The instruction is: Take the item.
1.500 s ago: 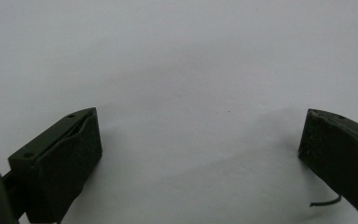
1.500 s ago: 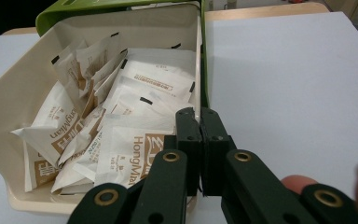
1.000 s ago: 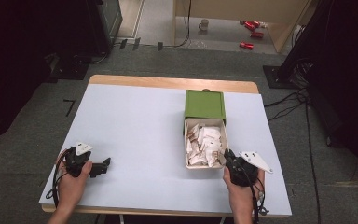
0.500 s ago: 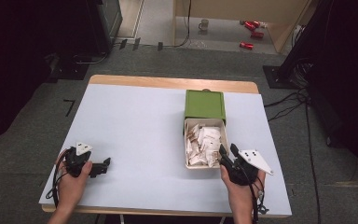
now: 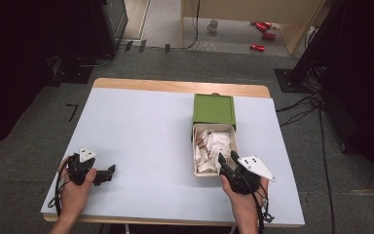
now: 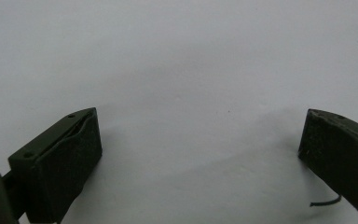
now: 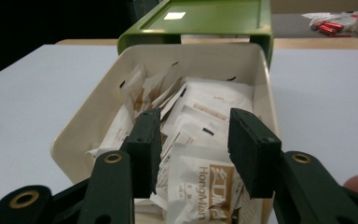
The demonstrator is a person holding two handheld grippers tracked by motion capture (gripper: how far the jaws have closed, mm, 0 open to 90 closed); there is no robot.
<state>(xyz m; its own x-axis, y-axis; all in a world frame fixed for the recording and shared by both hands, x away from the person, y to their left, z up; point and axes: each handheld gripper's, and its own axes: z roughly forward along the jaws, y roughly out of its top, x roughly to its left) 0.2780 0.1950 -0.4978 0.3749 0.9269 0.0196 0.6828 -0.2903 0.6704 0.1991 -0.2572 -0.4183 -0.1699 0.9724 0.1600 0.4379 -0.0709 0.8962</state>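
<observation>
**Right gripper parted over the sachet drawer**

High view: a pale blue tabletop (image 5: 146, 141) with a wooden far edge carries a green box (image 5: 214, 109) near its right side, its cream drawer (image 5: 195, 161) pulled out toward the near edge and heaped with white paper sachets (image 5: 213, 146). The right gripper (image 5: 228, 163) sits at the drawer's near right corner. The left gripper (image 5: 110, 171) rests near the near left corner, with broad bare surface between it and the drawer.

Left gripper view: two matte black jaws stand wide apart over smooth, bare tabletop, nothing between them.

Right gripper view: the jaws have just been opening and stand apart above the drawer's near rim, gripping nothing. Below them lie crinkled sachets (image 7: 200, 179) printed in brown. The drawer's walls are smooth and round-cornered; the green box (image 7: 205, 18) behind is glossy.
</observation>
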